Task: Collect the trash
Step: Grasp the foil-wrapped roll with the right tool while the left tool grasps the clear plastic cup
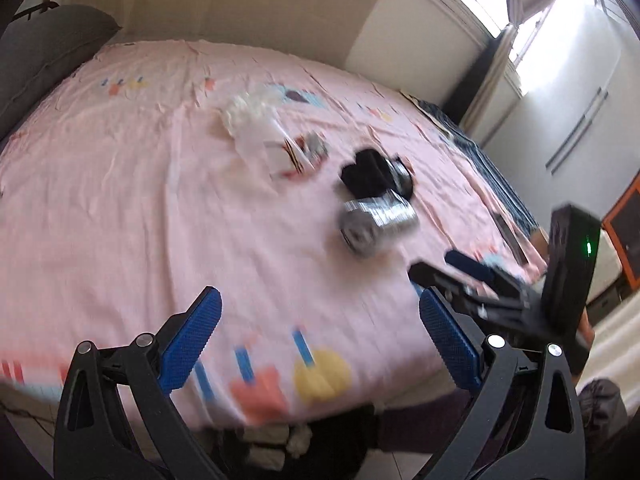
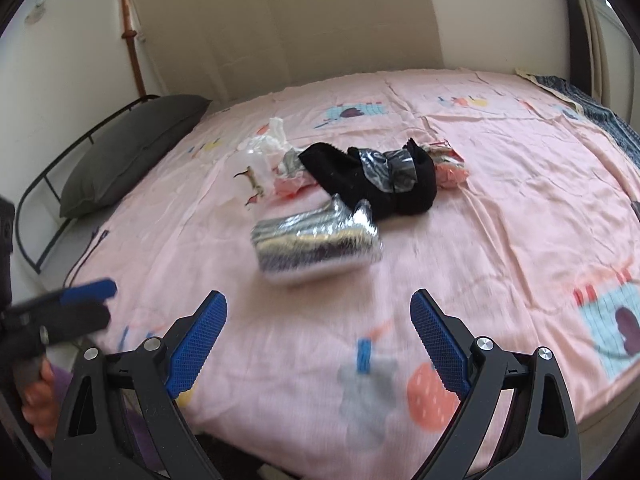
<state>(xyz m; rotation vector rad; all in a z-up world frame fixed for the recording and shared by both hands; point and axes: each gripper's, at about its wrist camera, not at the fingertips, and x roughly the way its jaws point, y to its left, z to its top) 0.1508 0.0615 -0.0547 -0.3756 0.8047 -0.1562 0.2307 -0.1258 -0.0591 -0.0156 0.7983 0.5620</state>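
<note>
While both grippers hover over the near edge of a pink bed (image 2: 500, 184), left gripper (image 1: 320, 332) and right gripper (image 2: 319, 334) gape empty. Crumpled silver wrapper (image 2: 316, 240) lies mid-bed beside black cloth (image 2: 384, 184), bare sheet around.

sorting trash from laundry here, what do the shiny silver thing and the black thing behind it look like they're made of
Silver wrapper: looks like metallised foil or plastic film; mirror-bright, crinkled, with sharp glints. Blur leaves the exact kind open.
Black item: looks like soft matte cloth; it slumps in folds with no shine. A silvery film strip lies across it.
</note>
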